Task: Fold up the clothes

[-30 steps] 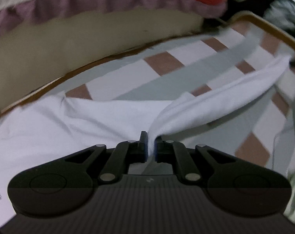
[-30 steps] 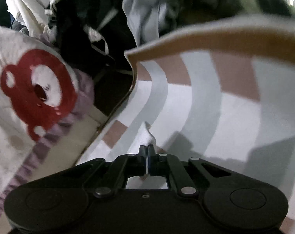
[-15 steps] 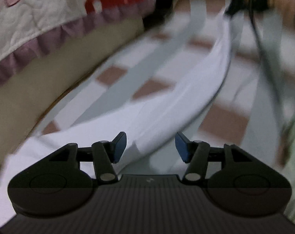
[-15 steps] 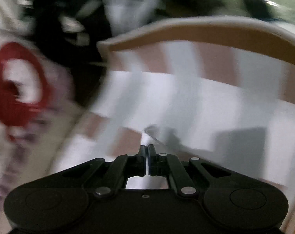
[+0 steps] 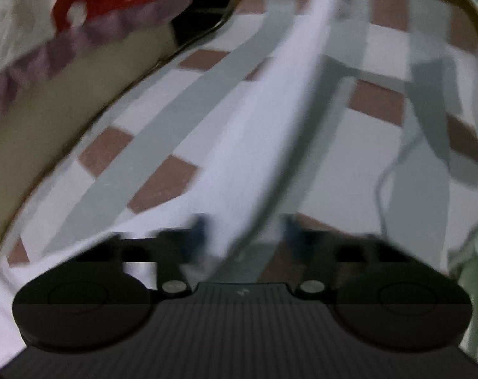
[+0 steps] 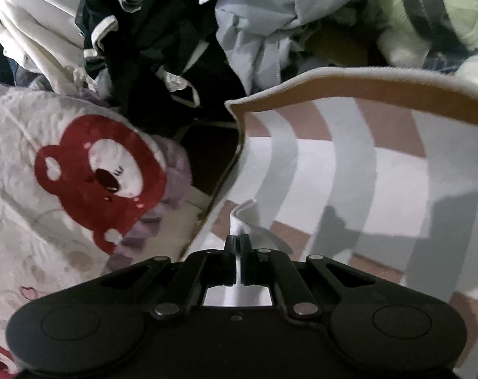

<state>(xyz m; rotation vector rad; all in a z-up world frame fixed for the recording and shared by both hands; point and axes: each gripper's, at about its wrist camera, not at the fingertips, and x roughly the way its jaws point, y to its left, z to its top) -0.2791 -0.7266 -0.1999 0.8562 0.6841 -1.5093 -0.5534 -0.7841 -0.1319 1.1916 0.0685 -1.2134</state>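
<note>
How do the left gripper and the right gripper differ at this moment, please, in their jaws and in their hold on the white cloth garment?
The left gripper has its jaws spread wide; the right gripper has its jaws closed together.

The left gripper clamps nothing, and the white cloth garment merely runs loose through its gap; the right gripper pinches a corner of the garment.

Both are black and hang over the checked grey, white and brown mat.

Both views are looking dim and slightly grainy, with fisheye bending curving the checked mat (image 6: 349, 170) at its edges. The left wrist view is smearing heavily with motion blur, so the left tool (image 5: 243, 230) fingertips are showing as vague dark shapes. The right wrist view is staying sharper, with soft grey shadows falling across the mat's right side.
</note>
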